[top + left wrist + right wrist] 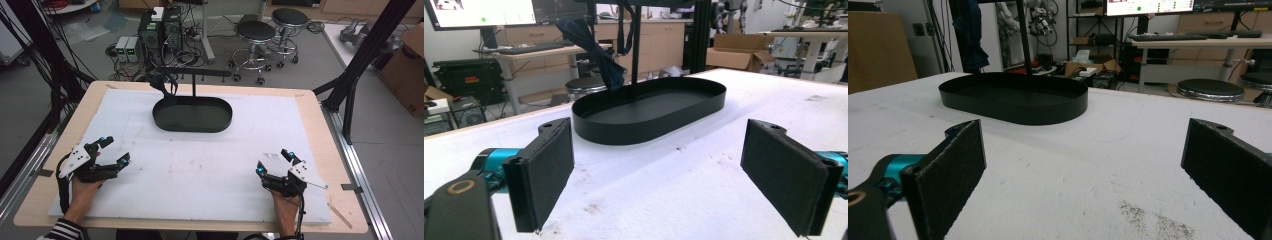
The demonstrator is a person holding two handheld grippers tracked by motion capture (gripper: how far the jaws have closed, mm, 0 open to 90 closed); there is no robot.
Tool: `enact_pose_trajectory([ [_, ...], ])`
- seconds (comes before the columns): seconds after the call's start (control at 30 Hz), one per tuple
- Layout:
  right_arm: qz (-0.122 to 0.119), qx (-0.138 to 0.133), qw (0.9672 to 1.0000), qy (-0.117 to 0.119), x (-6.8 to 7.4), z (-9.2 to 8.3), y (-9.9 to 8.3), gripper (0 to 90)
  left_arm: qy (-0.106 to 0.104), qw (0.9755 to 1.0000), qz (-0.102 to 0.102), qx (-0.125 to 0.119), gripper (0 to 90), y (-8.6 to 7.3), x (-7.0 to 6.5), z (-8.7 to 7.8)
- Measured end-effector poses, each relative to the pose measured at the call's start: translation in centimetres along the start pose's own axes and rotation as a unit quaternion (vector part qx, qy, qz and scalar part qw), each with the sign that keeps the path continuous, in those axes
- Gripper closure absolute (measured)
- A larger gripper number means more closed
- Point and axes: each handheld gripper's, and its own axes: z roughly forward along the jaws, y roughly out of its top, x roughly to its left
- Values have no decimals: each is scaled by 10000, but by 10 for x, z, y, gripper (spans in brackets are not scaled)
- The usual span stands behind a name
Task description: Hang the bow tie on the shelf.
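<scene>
Left claw (115, 151) agape, right claw (272, 163) agape — black tray (192, 115) beyond

2 stools (256, 31); computer towers (161, 30)

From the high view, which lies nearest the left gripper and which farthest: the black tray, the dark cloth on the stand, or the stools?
1. Black tray, mid-table, right of the left gripper.
2. Dark cloth, hanging over the tray's far left end.
3. Stools, on the floor beyond the table.

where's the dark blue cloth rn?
The dark blue cloth hangs from the left end of the black stand's crossbar, its lower end at the left rim of the oval black tray, far from both grippers.
</scene>
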Motion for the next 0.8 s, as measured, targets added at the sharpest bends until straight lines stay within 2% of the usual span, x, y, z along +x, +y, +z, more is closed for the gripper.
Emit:
enact_pose_trajectory([
  [0.1, -7, 1, 10000, -25, 0, 0, 0, 30, -31, 10000, -29, -33, 142, -4, -2, 1],
  [0.27, -1, -16, 10000, -36, 0, 0, 0, 30, 24, 9999, 120, -62, 146, -4, -6, 0],
  [0.43, 36, -30, 10000, -36, 1, -1, 0, 30, 55, 9999, -56, -89, 146, -5, -2, 0],
  [0.57, 25, -76, 10000, -51, 0, -1, -1, 30, 54, 9999, 58, -106, 146, -5, -4, -1],
  [0.7, 16, -72, 10000, -46, 1, -1, -1, 30, 75, 9999, -78, -126, 146, -5, -2, -1],
  [0.8, 18, -88, 10000, -41, 0, -2, -1, 30, 76, 9999, -57, -129, 147, -5, -3, -1],
])
